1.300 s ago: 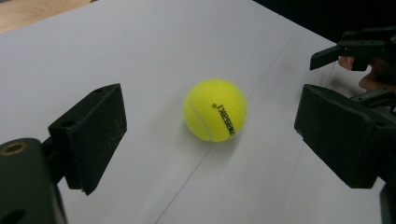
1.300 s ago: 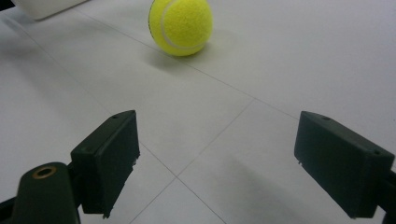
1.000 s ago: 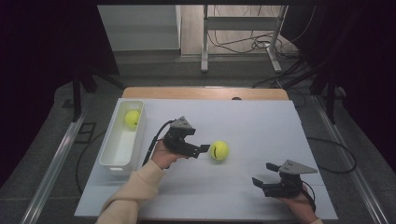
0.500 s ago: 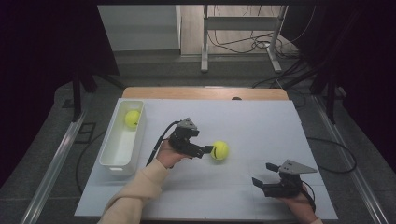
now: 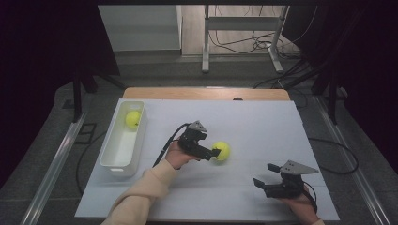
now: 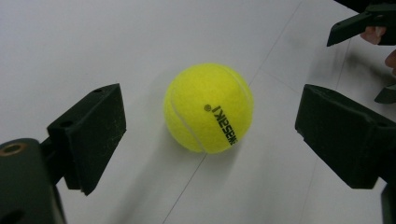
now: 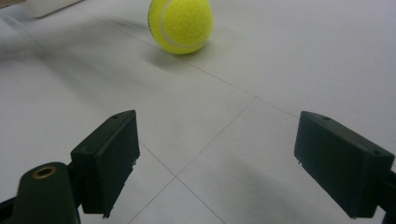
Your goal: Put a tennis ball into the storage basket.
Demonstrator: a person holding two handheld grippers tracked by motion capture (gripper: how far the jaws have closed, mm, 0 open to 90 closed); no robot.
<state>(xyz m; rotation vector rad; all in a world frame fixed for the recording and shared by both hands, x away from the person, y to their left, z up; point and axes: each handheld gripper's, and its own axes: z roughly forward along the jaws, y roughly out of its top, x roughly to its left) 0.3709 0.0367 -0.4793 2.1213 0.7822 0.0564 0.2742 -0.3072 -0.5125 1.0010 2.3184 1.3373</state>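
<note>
L gripper jaws wide, tennis ball between, untouched; R gripper wide open, holds nothing

White bin at table's left, second yellow ball inside it

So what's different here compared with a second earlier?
The left gripper has eased toward the loose tennis ball, which now sits between its open jaws, not gripped. Unchanged: that ball's spot, the right gripper, and the second ball in the white tray.
</note>
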